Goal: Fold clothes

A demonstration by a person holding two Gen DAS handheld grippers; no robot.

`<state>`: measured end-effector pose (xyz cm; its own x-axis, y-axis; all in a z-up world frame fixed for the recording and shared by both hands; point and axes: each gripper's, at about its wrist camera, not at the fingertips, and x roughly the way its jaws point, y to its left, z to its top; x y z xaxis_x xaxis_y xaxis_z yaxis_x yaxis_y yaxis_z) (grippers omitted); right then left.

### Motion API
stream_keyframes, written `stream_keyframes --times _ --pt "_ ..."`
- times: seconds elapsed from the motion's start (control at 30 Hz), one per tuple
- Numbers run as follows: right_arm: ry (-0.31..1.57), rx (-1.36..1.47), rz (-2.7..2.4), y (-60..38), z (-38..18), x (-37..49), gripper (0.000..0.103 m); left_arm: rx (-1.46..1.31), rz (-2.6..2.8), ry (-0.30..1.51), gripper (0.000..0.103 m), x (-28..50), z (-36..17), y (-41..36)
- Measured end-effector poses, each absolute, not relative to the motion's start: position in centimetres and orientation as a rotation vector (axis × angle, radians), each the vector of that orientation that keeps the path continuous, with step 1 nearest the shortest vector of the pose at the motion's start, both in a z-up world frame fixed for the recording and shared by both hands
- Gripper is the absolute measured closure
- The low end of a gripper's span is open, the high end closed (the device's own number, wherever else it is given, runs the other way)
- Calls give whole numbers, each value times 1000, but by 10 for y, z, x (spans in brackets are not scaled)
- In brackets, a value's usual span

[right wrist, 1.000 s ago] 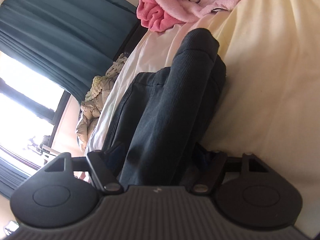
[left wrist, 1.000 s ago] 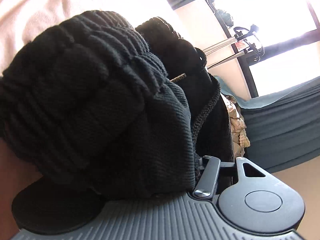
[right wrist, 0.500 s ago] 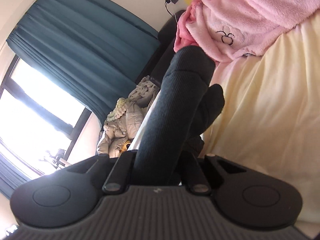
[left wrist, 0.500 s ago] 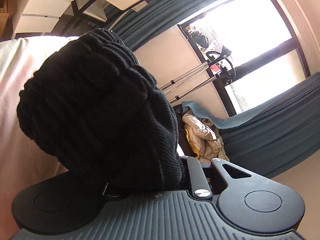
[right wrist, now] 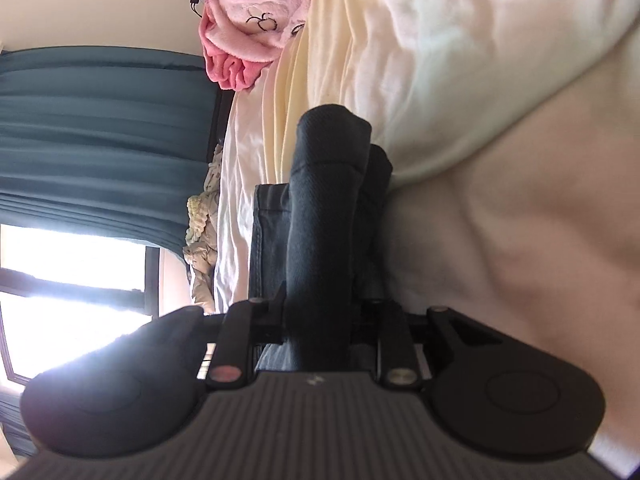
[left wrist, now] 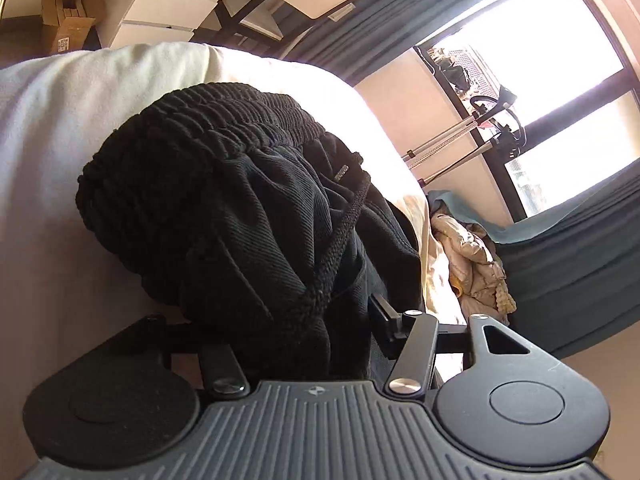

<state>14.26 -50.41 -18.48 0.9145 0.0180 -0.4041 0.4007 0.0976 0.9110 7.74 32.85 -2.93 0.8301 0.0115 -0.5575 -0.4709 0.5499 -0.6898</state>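
1. The left gripper (left wrist: 304,332) is clamped on a bunch of black trousers (left wrist: 224,216) — the gathered elastic waistband (left wrist: 208,136) bulges out ahead of the fingers, and a braided drawstring (left wrist: 340,240) runs down the cloth toward the clamp.

2. Behind the waistband lies the cream bedsheet (left wrist: 100,92), the surface over which the trousers are held; whether the bunch touches it cannot be told from the left wrist view.

3. The right gripper (right wrist: 320,320) is closed on another part of the same dark garment (right wrist: 324,208), a thick fold that stands up between the fingers, its rounded top toward the middle of the bed.

4. A flatter, stitched edge of the trousers (right wrist: 264,240) lies on the sheet just beside that fold, on its left in the right wrist view.

5. The cream bedsheet (right wrist: 440,60) fills the right side of that view, creased and partly in shadow.

6. A pink fleece blanket (right wrist: 248,20) with a small embroidered figure sits at the far end of the bed, well apart from the trousers.

7. Teal curtains (right wrist: 100,140) frame a bright window (left wrist: 540,80), and a pale jacket (left wrist: 468,256) is heaped beside the bed.
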Motion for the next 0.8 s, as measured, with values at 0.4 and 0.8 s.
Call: stream_keyframes --times 0.4,0.8 --pt "372 1350 -145 -508 -195 175 65 -528 189 404 12 33 36 196" --pt "295 1322 -81 -514 -200 226 65 -324 43 465 11 86 -13 95"
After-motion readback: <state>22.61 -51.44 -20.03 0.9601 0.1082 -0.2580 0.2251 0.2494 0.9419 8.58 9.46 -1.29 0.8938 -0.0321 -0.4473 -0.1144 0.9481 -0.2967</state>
